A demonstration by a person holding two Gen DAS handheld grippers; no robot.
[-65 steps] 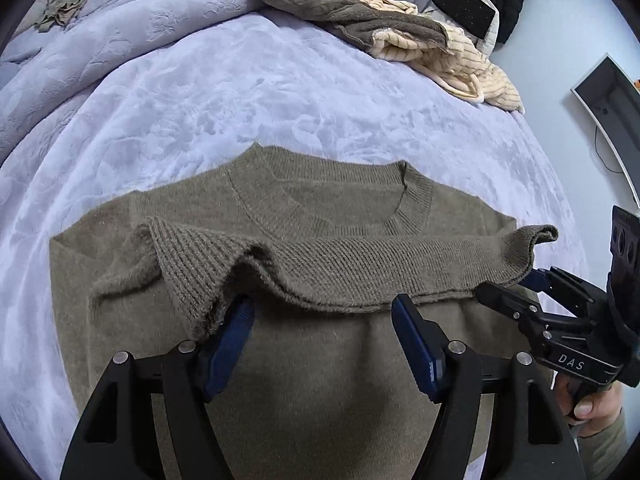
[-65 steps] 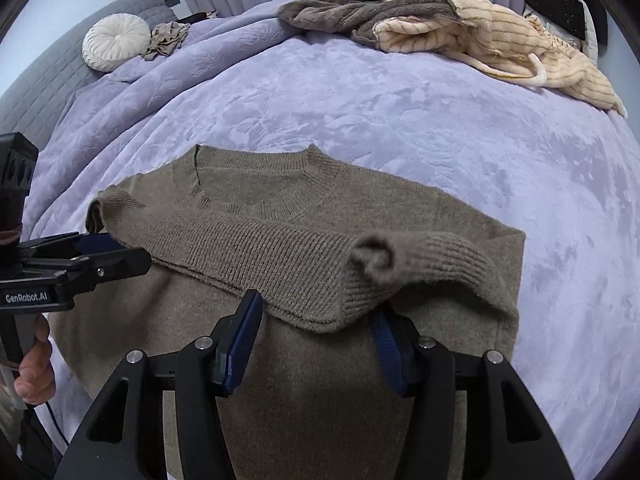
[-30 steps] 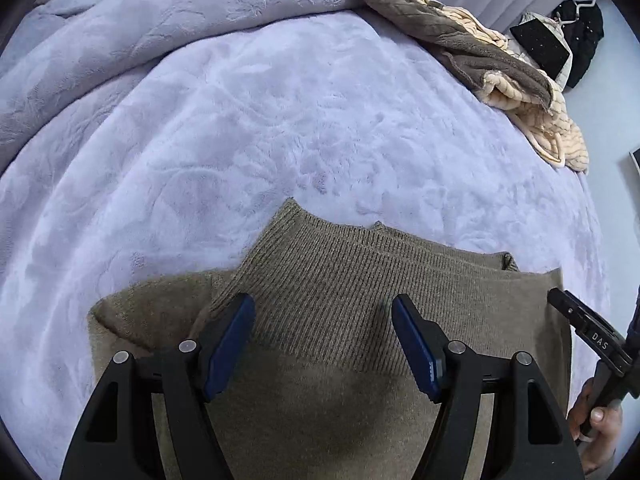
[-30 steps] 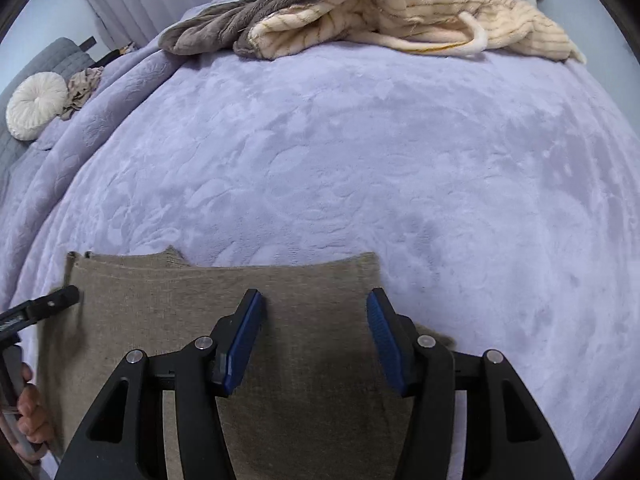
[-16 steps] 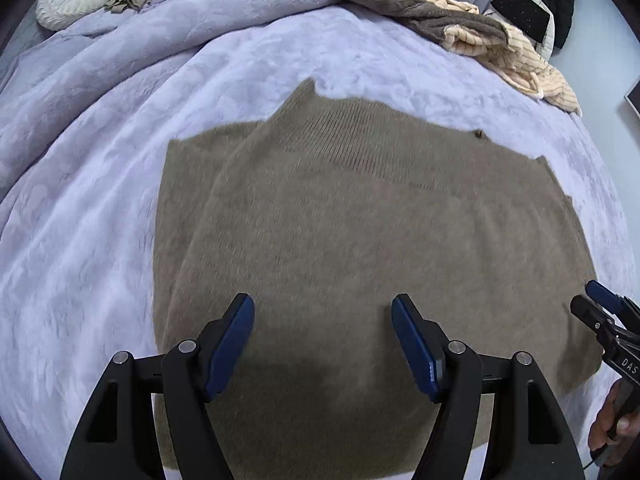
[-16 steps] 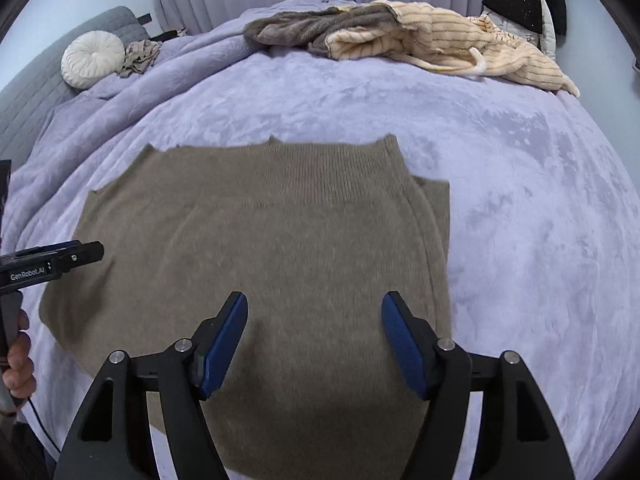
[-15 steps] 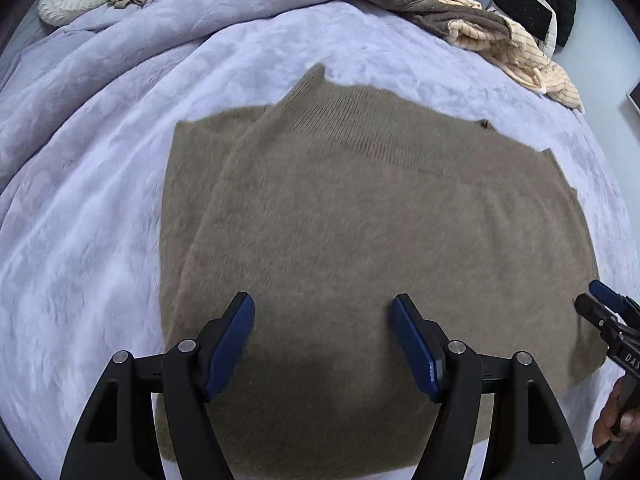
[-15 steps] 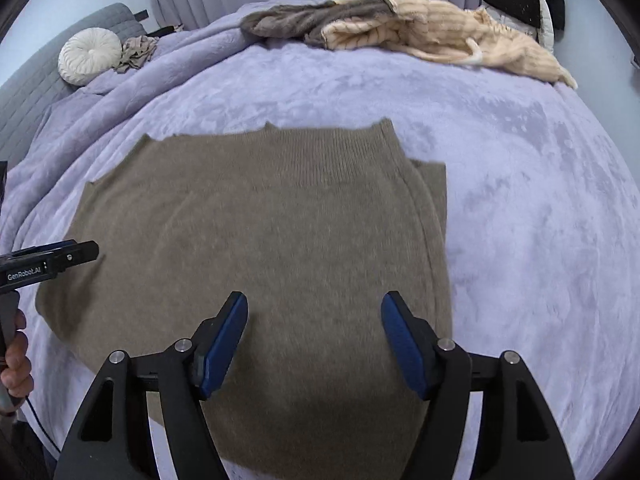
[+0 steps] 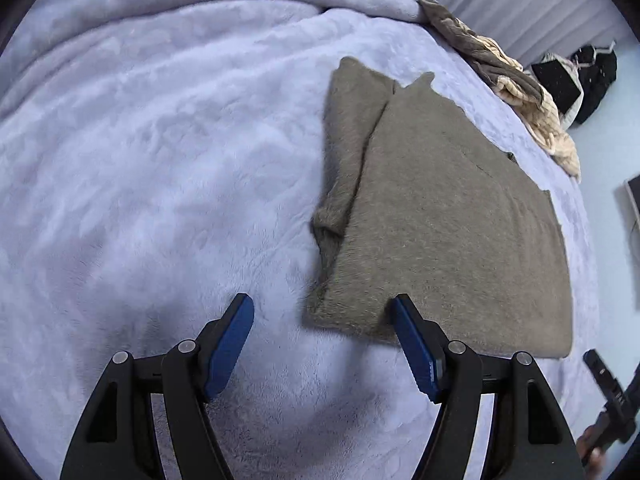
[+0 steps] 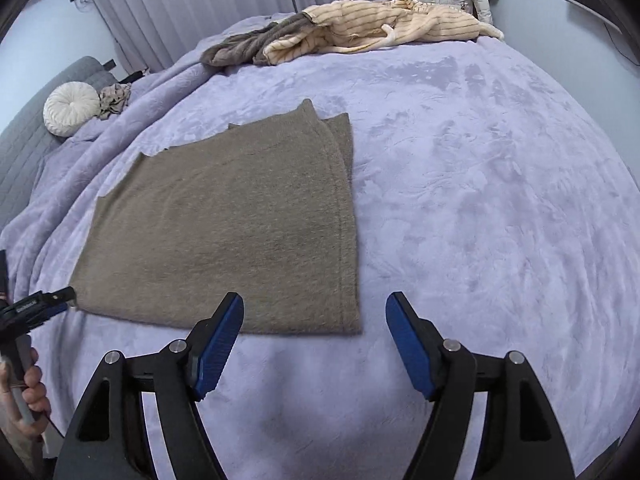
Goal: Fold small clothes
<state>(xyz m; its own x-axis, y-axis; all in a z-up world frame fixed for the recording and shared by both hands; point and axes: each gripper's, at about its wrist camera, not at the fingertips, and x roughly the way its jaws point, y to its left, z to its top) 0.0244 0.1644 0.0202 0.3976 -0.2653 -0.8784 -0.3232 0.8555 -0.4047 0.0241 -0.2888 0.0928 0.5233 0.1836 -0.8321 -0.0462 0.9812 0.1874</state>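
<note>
Both tongs have drawn back off the folded sweater [image 10: 224,232], which lies flat on the bed [image 10: 480,200]: ahead-left of the right tongs [image 10: 314,344], whose jaws are opening, empty; ahead-right of the left tongs [image 9: 322,344], wide, empty. Risk: a protruding sleeve [image 9: 340,184] may unfold when lifted.

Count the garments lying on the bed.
4, possibly more hidden. Folded olive sweater near the grippers; grey-brown garment and cream striped one heaped together at the far edge; small crumpled beige piece beside the round white cushion.
</note>
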